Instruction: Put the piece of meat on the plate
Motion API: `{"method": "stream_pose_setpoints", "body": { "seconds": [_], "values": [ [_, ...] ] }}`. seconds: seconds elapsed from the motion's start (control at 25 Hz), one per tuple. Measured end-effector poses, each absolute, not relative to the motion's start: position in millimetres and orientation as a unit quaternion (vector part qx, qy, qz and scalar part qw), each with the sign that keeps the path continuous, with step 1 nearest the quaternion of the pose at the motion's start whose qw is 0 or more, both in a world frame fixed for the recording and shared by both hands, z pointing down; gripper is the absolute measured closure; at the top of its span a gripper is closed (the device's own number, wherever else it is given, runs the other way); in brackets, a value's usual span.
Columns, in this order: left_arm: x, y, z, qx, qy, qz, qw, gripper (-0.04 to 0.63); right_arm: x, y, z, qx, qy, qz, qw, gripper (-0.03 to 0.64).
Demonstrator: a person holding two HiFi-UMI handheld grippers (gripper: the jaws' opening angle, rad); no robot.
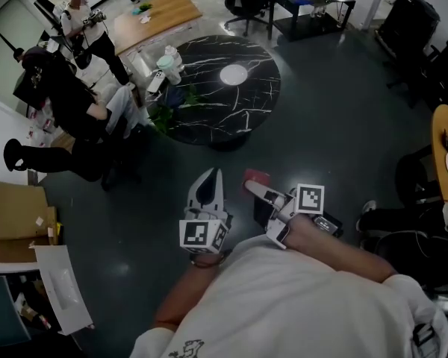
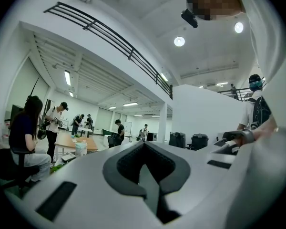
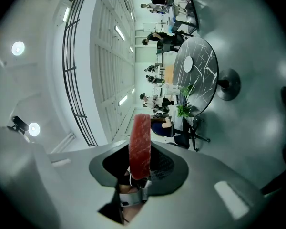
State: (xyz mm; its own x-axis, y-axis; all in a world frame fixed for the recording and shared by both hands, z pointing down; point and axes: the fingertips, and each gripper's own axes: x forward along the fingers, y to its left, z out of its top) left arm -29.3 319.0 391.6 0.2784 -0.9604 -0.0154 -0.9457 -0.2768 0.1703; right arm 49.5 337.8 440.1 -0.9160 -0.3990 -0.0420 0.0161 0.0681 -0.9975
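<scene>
A slab of red meat [image 3: 140, 144] stands on edge between the jaws of my right gripper [image 3: 139, 168], which is shut on it. From the head view the meat [image 1: 256, 176] shows as a small red patch at the tip of the right gripper [image 1: 258, 188], held level above the dark floor. The white plate [image 1: 234, 74] lies on a round black marble table [image 1: 201, 118] ahead; in the right gripper view, plate [image 3: 188, 65] and table [image 3: 202, 87] are far off. My left gripper [image 1: 210, 176] hovers beside the right one, its jaws together on nothing [image 2: 150, 175].
A seated person in black [image 1: 63, 103] and a green plant [image 1: 168, 110] are at the table's left edge. Cups and a white bag [image 1: 168, 66] stand on the table. Cardboard boxes [image 1: 15, 215] lie at left. A wooden table [image 1: 157, 13] stands behind.
</scene>
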Motion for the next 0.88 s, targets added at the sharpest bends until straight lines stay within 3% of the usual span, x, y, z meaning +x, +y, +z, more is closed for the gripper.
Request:
{"method": "stream_pose_setpoints", "body": {
  "seconds": [0.88],
  "values": [
    [47.1, 111.3, 394.5, 0.772, -0.632, -0.035, 0.066, 0.591, 123.9, 115.9, 435.0, -0.085, 0.714, -0.682, 0.134, 0.531]
  ]
}}
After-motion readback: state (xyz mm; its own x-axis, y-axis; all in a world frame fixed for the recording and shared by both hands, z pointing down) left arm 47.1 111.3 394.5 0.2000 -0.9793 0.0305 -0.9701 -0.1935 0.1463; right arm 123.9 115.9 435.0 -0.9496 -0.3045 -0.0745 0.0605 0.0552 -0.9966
